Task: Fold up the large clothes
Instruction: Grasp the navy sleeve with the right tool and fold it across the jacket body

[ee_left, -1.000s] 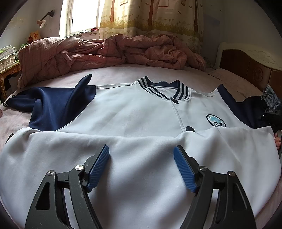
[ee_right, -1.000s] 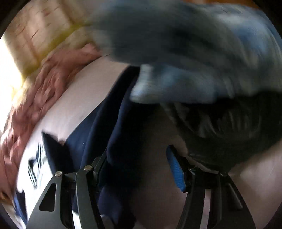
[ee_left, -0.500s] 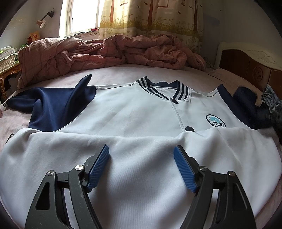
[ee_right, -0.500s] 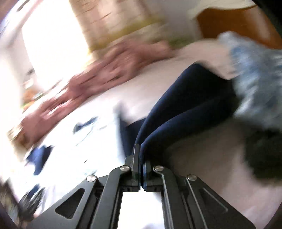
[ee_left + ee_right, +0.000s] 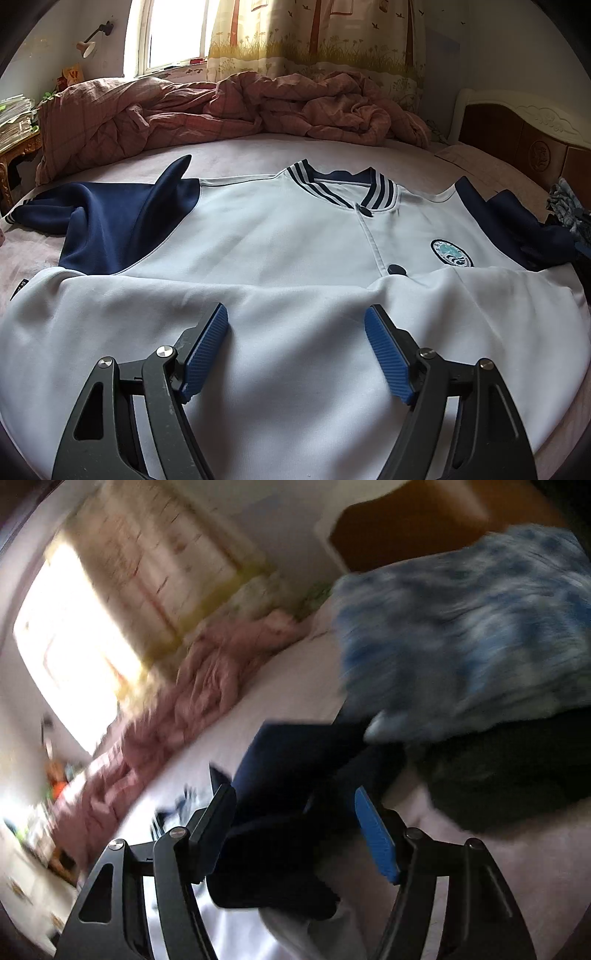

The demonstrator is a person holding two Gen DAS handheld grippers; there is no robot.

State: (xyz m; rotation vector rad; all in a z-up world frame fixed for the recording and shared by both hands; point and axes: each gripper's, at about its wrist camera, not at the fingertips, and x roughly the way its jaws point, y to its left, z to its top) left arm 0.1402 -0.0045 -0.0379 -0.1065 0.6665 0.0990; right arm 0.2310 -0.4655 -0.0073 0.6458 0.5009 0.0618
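The white jacket (image 5: 280, 258) with navy sleeves lies face up across the bed (image 5: 258, 147), its striped collar (image 5: 343, 188) at the far side and its hem doubled up toward me, so a near band of white cloth covers the lower front. The left sleeve (image 5: 107, 221) lies spread flat toward the left edge. The right sleeve (image 5: 288, 775) is bunched near the right edge, beside a blue-patterned garment (image 5: 472, 646) and a dark one.

My left gripper (image 5: 295, 350) hovers above the doubled hem with its jaws spread wide and nothing between them. My right gripper (image 5: 295, 834) is opening its jaws at this moment; the navy sleeve cloth lies between them, but the right-wrist view is blurred and I see neither pad pressing on it.

Handling, as I judge it: the knit is soft, light and limp, with a smooth face that may slide over itself. It will not hold a shape when lifted, so one pinch point will let the rest sag and drag. The ribbed cuff and the shoulder seam are the firmer places to grip. For the sleeve fold I would take the cuff end and carry it across the chest, taking care not to catch the neighbouring garments.
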